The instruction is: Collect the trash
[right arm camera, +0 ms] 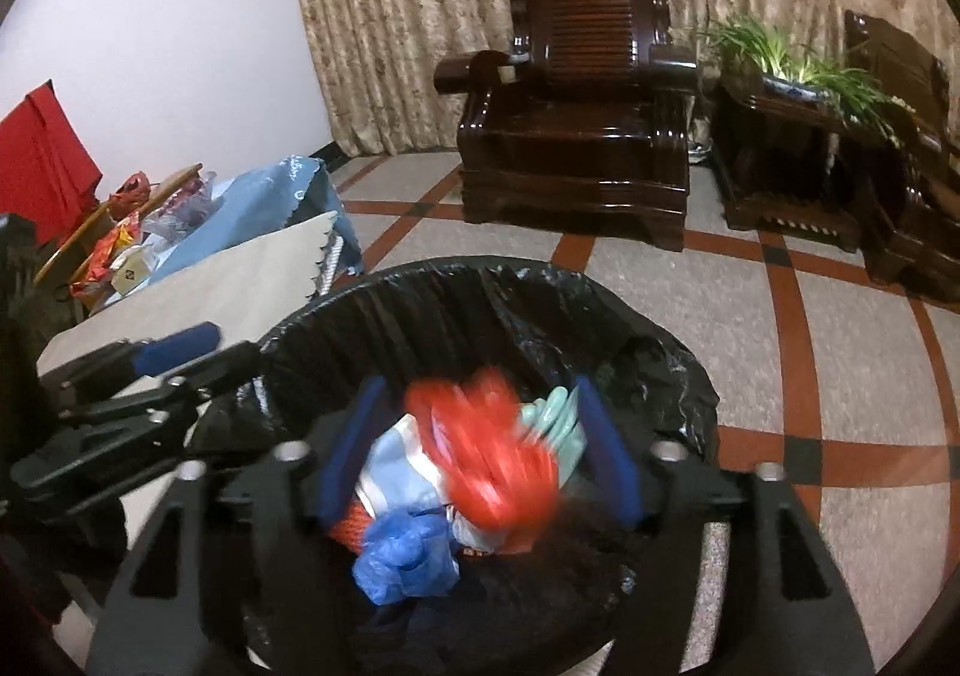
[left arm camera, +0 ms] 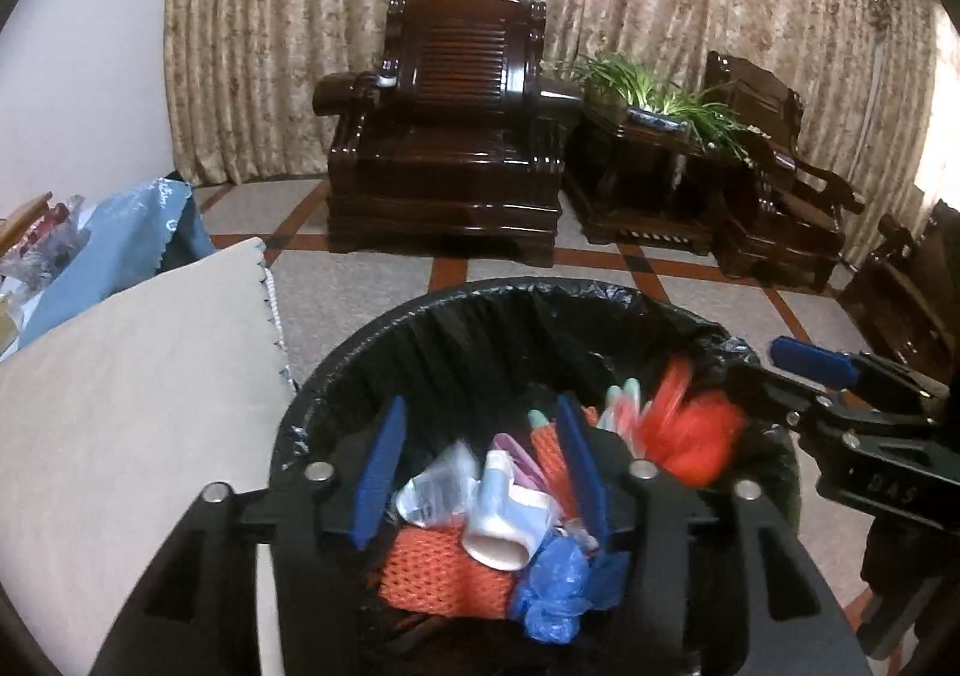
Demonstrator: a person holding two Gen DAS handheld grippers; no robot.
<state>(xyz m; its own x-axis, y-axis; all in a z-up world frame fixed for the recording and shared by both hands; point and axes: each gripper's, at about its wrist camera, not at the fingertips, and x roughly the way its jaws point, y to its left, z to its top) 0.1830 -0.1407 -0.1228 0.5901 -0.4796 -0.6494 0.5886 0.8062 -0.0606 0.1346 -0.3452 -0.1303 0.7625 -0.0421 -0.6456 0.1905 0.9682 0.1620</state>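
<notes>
Black liner first: the trash bin [left arm camera: 600, 316] sits on the tiled floor [right arm camera: 750, 316] just beside the cloth-covered desk [left arm camera: 120, 406], and both tools hang over its mouth. We judge this the drop step, so we keep both well inside the rim. The left gripper [left arm camera: 480, 472] stands spread with nothing pinched; a white wrapper [left arm camera: 504, 520], orange mesh [left arm camera: 444, 568] and a blue plastic bag [left arm camera: 552, 598] lie in the bin below it. The right gripper [right arm camera: 480, 454] is spread too, and a red plastic bag [right arm camera: 486, 448] (blurred, seemingly falling) sits between its pads, apparently free. We should let it clear the fingers before lifting away, and avoid snagging the liner.
</notes>
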